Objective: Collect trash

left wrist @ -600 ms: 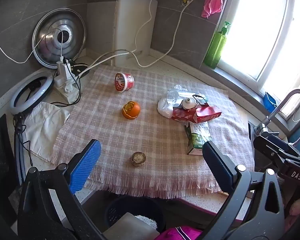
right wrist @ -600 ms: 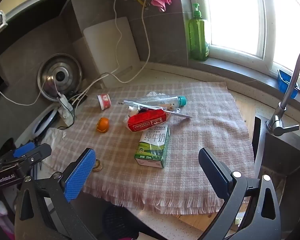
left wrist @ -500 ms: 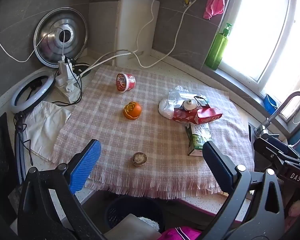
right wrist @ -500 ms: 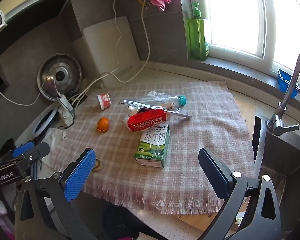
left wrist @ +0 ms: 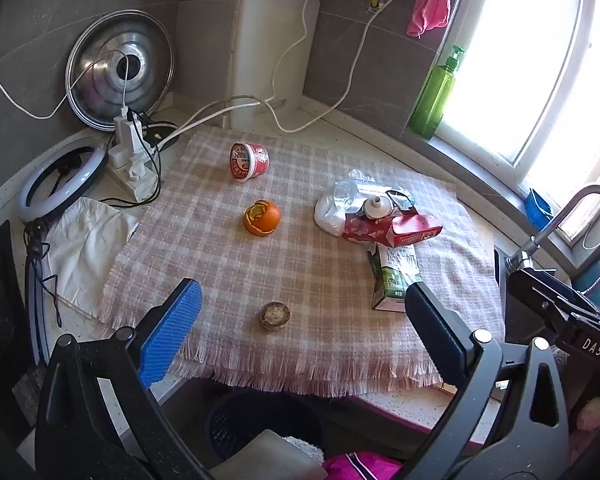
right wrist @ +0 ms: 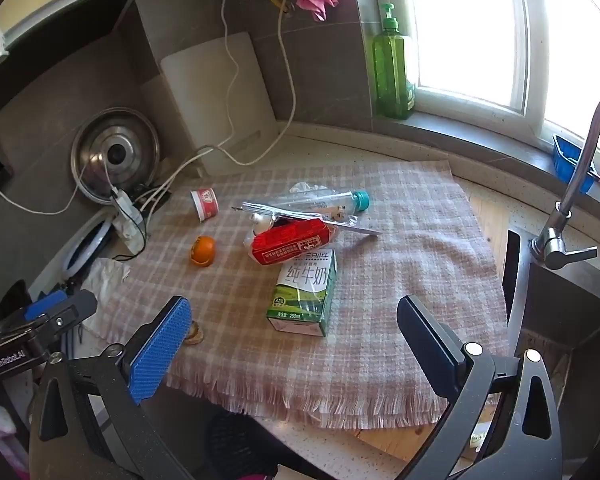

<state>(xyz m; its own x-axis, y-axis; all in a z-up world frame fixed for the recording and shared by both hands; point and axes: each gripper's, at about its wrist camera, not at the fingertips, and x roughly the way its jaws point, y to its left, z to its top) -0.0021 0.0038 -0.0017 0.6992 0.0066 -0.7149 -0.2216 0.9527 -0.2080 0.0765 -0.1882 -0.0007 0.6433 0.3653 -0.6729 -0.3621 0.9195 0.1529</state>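
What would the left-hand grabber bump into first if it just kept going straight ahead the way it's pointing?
Probably the small brown husk-like scrap on the checked cloth: it lies nearly centred between the open fingers of the left gripper, nearest along that line. The orange peel lies beyond. Depth is hard to judge through the fisheye.

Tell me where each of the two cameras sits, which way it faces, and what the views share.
Left wrist view: sits on the left tongs, above the counter's near edge, facing the checked cloth and orange peel; both fingers show, plus the right tongs' body at right.
Right wrist view: sits on the right tongs, facing the milk carton and faucet; its fingers show.
Shared: cloth, peel, carton, red cup, green bottle.
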